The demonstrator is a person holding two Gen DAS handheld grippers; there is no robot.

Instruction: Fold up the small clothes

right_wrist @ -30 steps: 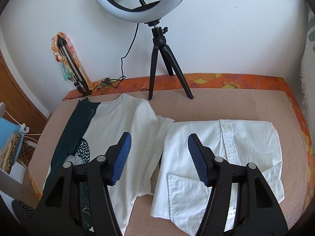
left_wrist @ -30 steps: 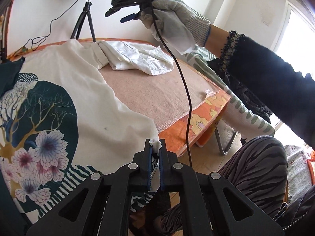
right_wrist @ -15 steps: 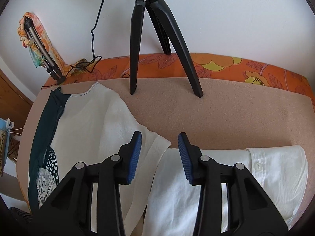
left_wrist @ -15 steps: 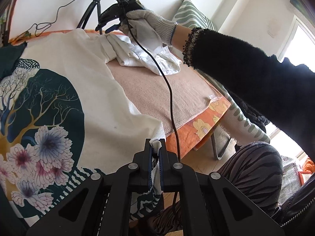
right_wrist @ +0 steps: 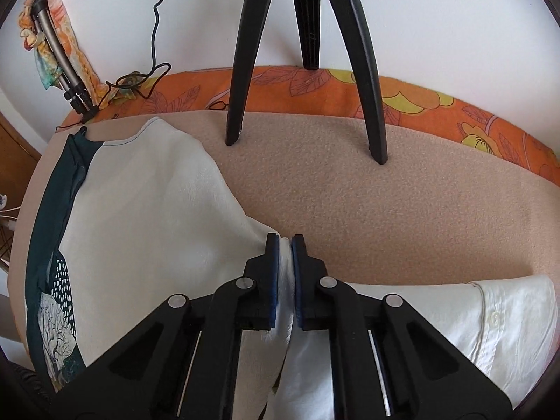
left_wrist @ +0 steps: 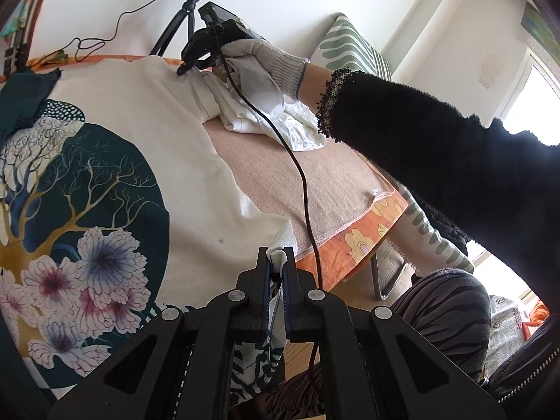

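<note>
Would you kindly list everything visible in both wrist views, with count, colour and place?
printed T-shirt: one, cream with teal tree-and-flower print, spread on the left of the blanket
white shirt: one, white, folded, right of the T-shirt
blanket: one, beige, under both garments
floral cover: one, orange, beneath the blanket
ring-light tripod: one, black, standing at the blanket's far edge
striped cushion: one, green and white, by the wall
left gripper: black, jaws shut on the T-shirt's near corner
right gripper: black, jaws just closed on the T-shirt's sleeve edge
gloved hand: one, grey-white glove, black sleeve
</note>
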